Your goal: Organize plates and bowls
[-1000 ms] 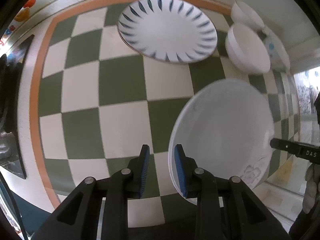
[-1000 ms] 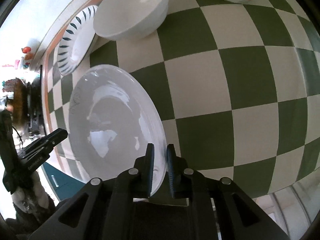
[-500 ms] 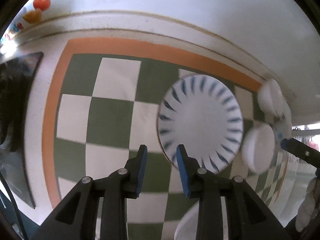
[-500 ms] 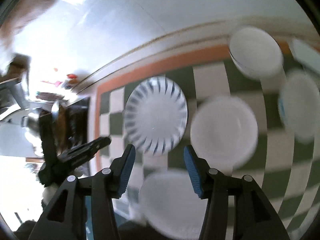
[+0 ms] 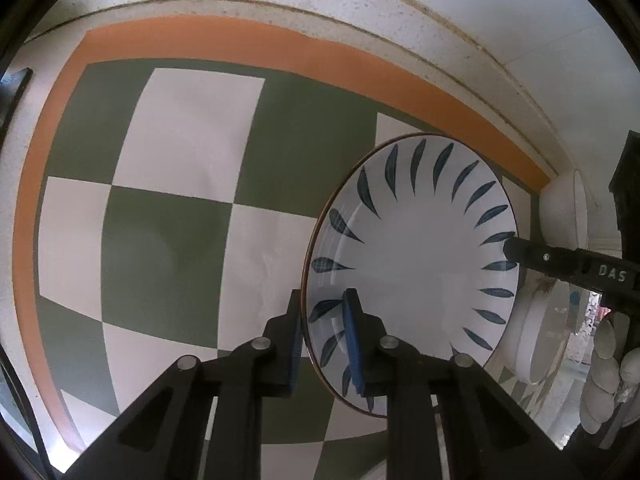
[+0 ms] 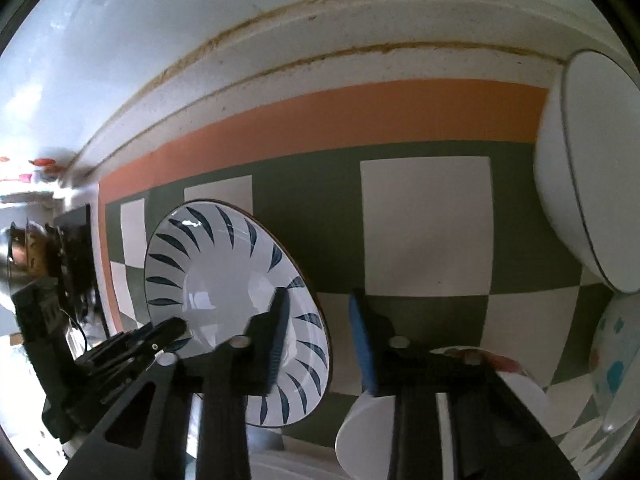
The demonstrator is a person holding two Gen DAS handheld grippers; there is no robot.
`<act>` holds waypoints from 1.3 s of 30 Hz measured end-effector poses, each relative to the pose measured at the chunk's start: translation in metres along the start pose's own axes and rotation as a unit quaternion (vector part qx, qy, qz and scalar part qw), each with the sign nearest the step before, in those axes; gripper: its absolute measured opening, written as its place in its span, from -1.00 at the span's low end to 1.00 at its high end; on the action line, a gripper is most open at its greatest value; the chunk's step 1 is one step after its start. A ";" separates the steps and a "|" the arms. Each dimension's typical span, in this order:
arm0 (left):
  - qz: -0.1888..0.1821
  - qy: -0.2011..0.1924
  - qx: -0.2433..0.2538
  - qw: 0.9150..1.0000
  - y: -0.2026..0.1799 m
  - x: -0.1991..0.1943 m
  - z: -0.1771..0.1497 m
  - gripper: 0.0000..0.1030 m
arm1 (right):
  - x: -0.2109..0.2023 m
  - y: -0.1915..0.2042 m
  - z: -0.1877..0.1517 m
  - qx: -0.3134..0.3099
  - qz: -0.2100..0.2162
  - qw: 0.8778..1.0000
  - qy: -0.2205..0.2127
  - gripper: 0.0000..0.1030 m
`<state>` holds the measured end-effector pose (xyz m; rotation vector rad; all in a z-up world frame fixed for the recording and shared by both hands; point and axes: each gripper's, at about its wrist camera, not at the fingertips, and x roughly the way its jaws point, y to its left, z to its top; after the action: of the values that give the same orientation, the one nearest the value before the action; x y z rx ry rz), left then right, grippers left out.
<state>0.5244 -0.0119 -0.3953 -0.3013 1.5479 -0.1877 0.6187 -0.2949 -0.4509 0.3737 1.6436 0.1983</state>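
One plate with dark blue leaf strokes round its rim (image 5: pixel 416 264) is the thing being handled. It sits on a green and white checked mat with an orange border (image 5: pixel 168 152), near the mat's far edge and towards its right end. The left gripper (image 5: pixel 325 344) has its two blue-padded fingers on either side of the plate's near rim, one under and one over; they look closed on it, though contact is hard to confirm. From the right wrist camera the same plate appears tilted, its near edge raised off the mat. The right gripper (image 6: pixel 318 344) is open, with one finger over the plate's opposite rim and the other beyond the edge, so the rim lies between them without being pinched.

Beside the plate, at the mat's far right corner, stands a plain white bowl (image 6: pixel 580 184). Nearer the right edge are another white bowl (image 6: pixel 368 432) and a bowl with coloured spots (image 6: pixel 616 368).

Judging from this, the current step is picking up the patterned plate. Next, the right fingers probably need to close on the rim so both grippers can lift it level, clear of the bowls
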 end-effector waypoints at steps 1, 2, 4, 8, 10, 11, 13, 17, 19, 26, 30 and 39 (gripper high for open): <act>0.000 -0.001 0.000 1.000 0.000 0.001 0.001 -0.67 | 0.001 0.002 0.000 -0.009 -0.009 1.000 0.000 -0.73; -0.001 -0.002 -0.002 1.000 0.001 0.001 0.001 -0.68 | 0.003 0.004 0.001 -0.015 -0.016 1.000 0.000 -0.75; 0.003 -0.004 0.000 1.000 0.001 0.002 0.001 -0.68 | 0.004 0.006 0.000 -0.023 -0.022 0.999 -0.001 -0.78; 0.009 -0.004 -0.002 1.000 0.003 -0.002 0.000 -0.68 | 0.006 0.009 -0.005 -0.028 -0.022 0.999 -0.001 -0.80; 0.014 -0.008 0.003 1.000 -0.004 -0.006 0.001 -0.68 | 0.005 0.011 -0.005 -0.031 -0.023 0.999 -0.006 -0.80; 0.013 -0.011 0.005 1.000 -0.006 -0.009 0.001 -0.68 | 0.002 0.013 -0.008 -0.032 -0.020 0.999 -0.008 -0.80; 0.013 -0.014 0.010 1.000 -0.011 -0.017 -0.001 -0.68 | -0.007 0.014 -0.013 -0.032 -0.012 0.999 -0.013 -0.81; 0.016 -0.023 0.027 0.999 -0.022 -0.042 -0.011 -0.68 | -0.034 0.019 -0.030 -0.034 0.000 0.999 -0.026 -0.82; 0.017 -0.031 0.039 0.999 -0.031 -0.056 -0.020 -0.68 | -0.047 0.021 -0.042 -0.040 0.001 0.999 -0.030 -0.82; 0.023 -0.045 0.079 0.996 -0.058 -0.087 -0.060 -0.68 | -0.086 0.012 -0.106 -0.034 0.019 0.998 -0.050 -0.84; 0.023 -0.045 0.098 0.994 -0.070 -0.093 -0.086 -0.68 | -0.094 0.001 -0.149 -0.023 0.027 0.998 -0.060 -0.84; 0.023 0.001 0.133 0.991 -0.077 -0.066 -0.145 -0.68 | -0.078 -0.036 -0.234 0.027 0.039 0.997 -0.058 -0.84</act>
<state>0.3836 -0.0748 -0.3081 -0.0541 1.5104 -0.3546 0.3885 -0.3350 -0.3651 0.4834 1.5241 0.1874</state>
